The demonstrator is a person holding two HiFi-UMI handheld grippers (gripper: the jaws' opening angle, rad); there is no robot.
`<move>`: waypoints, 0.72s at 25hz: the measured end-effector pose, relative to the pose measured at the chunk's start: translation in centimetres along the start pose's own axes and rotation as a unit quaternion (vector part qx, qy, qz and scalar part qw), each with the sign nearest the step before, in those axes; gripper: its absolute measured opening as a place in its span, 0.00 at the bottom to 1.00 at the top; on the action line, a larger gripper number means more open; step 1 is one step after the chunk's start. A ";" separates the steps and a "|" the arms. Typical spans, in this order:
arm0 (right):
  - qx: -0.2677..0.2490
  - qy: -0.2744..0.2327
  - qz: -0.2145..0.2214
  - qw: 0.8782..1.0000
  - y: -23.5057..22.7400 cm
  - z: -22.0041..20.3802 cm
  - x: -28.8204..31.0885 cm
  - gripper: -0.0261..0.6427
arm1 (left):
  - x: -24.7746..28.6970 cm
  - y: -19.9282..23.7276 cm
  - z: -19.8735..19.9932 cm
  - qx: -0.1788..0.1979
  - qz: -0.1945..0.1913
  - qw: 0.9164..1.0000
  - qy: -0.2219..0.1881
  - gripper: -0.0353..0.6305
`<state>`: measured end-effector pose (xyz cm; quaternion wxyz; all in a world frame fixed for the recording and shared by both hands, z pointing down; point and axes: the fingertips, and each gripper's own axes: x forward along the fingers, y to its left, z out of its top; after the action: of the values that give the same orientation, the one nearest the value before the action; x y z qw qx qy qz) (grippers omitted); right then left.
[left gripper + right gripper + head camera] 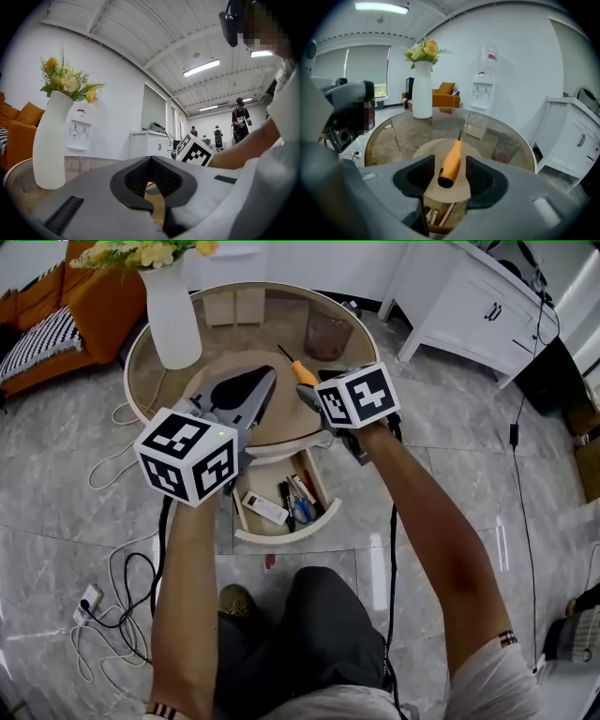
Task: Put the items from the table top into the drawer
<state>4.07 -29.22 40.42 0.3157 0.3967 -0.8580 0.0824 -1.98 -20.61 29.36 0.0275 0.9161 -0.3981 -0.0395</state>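
An orange-handled screwdriver (302, 372) (452, 164) lies on the round glass table (133, 362), its dark shaft pointing away from me. My right gripper (309, 393) (450, 162) stands open, one jaw on each side of the handle's near end, and a gap shows on both sides. My left gripper (266, 378) (151, 159) is held over the table to the left of it. Its jaws meet at the tips with nothing between them. Below the table's front edge the curved drawer (281, 538) stands pulled out. In it lie a white remote (265, 509), blue-handled scissors (302, 512) and pens.
A tall white vase (173, 320) (49, 145) (422, 89) with yellow flowers stands at the table's far left. A bin (328, 334) shows through the glass. A white cabinet (478, 306) is at right, an orange sofa (56, 306) at left. Cables (122, 587) lie on the floor.
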 end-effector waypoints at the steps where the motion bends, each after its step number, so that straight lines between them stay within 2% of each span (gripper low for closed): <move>1: 0.000 0.005 -0.001 1.000 -0.1 -0.1 0.2 0.34 | -0.1 0.0 0.0 0.000 0.001 1.000 -0.001 0.05; 12: 0.039 0.055 -0.005 0.998 -1.3 -0.2 1.9 0.34 | -1.2 -0.4 0.0 0.000 0.007 1.000 -0.003 0.05; 13: 0.038 0.058 -0.004 0.998 -1.2 -0.2 1.9 0.31 | -1.2 -0.6 0.1 0.000 0.007 1.000 -0.004 0.05; 14: 0.034 0.059 -0.006 0.998 -1.1 -0.3 1.9 0.24 | -1.3 -0.7 0.1 0.000 0.006 1.000 -0.005 0.05; 18: 0.027 0.056 -0.018 0.998 -1.0 -0.2 1.7 0.23 | -1.1 -1.5 0.2 0.001 -0.001 1.000 -0.007 0.05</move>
<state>4.07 -30.82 41.51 0.3542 0.4156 -0.8289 0.1219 -1.70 -18.76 29.07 0.0237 0.9164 -0.3970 -0.0458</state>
